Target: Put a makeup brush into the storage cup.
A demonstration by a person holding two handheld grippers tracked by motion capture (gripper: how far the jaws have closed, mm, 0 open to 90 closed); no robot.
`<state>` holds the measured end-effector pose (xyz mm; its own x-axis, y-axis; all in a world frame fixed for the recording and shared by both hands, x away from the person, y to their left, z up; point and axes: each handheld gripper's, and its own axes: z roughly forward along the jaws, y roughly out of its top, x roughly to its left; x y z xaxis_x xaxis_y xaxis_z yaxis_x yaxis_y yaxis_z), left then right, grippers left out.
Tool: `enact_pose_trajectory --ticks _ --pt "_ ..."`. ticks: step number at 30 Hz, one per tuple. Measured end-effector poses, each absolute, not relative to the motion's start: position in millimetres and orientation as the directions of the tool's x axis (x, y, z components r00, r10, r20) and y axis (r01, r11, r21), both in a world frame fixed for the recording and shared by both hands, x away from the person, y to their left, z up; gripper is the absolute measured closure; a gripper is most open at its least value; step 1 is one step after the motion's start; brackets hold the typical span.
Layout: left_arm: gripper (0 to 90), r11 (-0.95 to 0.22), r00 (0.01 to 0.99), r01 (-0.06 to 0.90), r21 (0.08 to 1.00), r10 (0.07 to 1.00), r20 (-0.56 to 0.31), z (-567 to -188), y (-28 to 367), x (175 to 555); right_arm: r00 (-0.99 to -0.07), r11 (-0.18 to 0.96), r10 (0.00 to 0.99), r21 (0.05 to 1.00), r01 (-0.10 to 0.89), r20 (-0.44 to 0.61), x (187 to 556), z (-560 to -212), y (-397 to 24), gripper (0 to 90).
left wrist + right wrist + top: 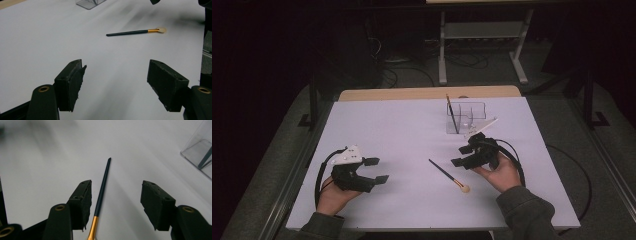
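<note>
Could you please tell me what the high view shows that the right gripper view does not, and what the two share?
High view alone: both hands, the left gripper open near the table's left edge, a white stick beside the organizer, and the loose brush's pale head.
Right gripper view alone: the right gripper close up, jaws open, with the brush handle between them, nearer one pad and not yet pinched.
Both: the black makeup brush and the clear organizer holding another brush.

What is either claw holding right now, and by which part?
Nothing is held. The right claw stands open around the makeup brush on the table, pads not pressing it. The left claw is open over bare table.
</note>
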<state>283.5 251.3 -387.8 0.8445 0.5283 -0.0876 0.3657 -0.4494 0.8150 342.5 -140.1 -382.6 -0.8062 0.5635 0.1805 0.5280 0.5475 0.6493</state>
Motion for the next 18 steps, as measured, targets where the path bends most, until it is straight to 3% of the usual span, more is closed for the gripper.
enact_pose_trajectory --ticks 18 --pt "28.2 -0.453 0.844 0.368 0.812 0.529 -0.087 -389 251 284 -0.814 0.587 0.552 0.608 0.534 0.180 332 -405 -130 44.5"
